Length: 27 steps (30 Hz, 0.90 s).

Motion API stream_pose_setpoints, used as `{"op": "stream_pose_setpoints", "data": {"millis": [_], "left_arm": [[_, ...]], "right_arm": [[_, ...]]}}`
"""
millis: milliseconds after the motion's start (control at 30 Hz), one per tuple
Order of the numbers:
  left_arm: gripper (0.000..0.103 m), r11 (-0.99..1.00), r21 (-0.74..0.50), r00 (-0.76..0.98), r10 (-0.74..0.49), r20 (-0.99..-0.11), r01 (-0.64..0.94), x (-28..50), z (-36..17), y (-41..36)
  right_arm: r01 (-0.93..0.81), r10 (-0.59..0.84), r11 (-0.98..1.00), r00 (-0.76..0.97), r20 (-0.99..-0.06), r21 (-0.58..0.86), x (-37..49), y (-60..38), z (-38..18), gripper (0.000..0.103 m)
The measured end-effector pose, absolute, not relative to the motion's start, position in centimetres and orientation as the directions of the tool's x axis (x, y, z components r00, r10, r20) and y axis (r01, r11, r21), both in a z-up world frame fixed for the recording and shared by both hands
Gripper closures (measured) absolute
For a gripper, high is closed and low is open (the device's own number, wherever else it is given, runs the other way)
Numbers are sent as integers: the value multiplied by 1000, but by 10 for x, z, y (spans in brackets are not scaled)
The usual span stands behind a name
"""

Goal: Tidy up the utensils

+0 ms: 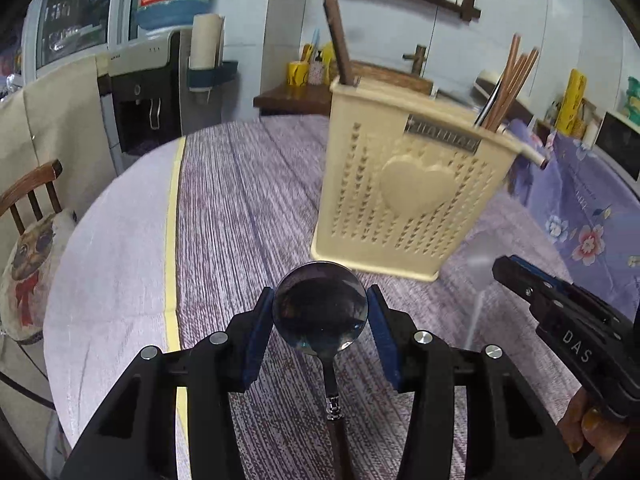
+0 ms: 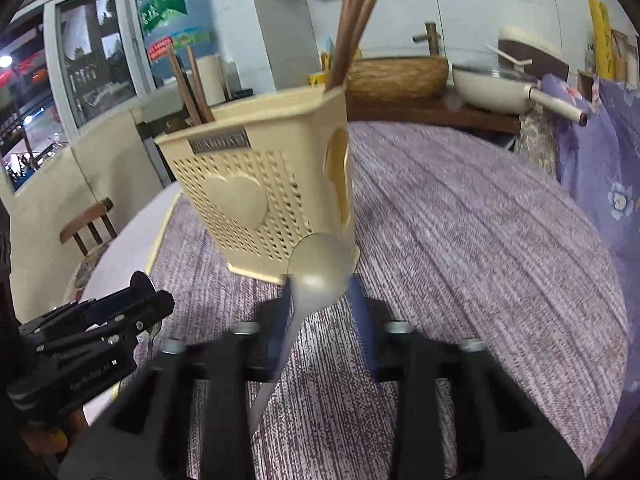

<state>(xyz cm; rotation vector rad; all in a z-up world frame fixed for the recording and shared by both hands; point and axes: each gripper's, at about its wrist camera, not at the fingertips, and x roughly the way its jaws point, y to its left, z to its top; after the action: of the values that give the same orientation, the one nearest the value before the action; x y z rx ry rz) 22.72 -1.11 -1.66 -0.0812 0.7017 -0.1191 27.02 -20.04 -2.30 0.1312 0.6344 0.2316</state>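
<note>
A cream plastic utensil holder with a heart on its front stands on the purple-clothed table; it also shows in the right wrist view. Brown chopsticks and a brown handle stick out of it. My left gripper is shut on a dark metal spoon with a brown handle, held just in front of the holder. My right gripper is shut on a pale silver spoon, blurred by motion, close to the holder's base.
A wooden chair with a pug cushion stands at the table's left edge. A water dispenser is behind it. A white pan and a wooden bowl sit on a sideboard behind the table. A floral cloth lies at the right.
</note>
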Motion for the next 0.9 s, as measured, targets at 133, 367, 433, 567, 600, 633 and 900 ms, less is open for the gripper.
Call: {"op": "stream_pose_setpoints", "data": {"millis": [133, 367, 433, 567, 600, 633, 900], "left_arm": [[57, 990, -101, 788, -140, -599, 98, 222, -4, -15], [57, 990, -115, 775, -134, -617, 79, 224, -13, -10], [57, 990, -118, 778, -135, -613, 78, 220, -12, -9], [57, 989, -120, 791, -139, -596, 83, 217, -5, -7], [57, 989, -119, 793, -138, -593, 84, 215, -4, -7], [57, 990, -118, 795, -138, -591, 84, 214, -4, -7], [57, 988, -129, 795, -142, -590, 80, 211, -5, -2]], "right_arm": [[-186, 232, 973, 793, -564, 138, 260, -198, -15, 89], [-85, 171, 983, 744, -646, 163, 275, -206, -36, 44], [-45, 137, 988, 716, -685, 151, 281, -205, -48, 44], [-22, 141, 986, 640, -756, 165, 289, -198, -71, 44], [-20, 142, 986, 632, -762, 167, 289, -195, -74, 44], [-22, 140, 986, 628, -766, 163, 290, -191, -76, 45], [-31, 42, 999, 630, -775, 29, 301, -161, -81, 56]]}}
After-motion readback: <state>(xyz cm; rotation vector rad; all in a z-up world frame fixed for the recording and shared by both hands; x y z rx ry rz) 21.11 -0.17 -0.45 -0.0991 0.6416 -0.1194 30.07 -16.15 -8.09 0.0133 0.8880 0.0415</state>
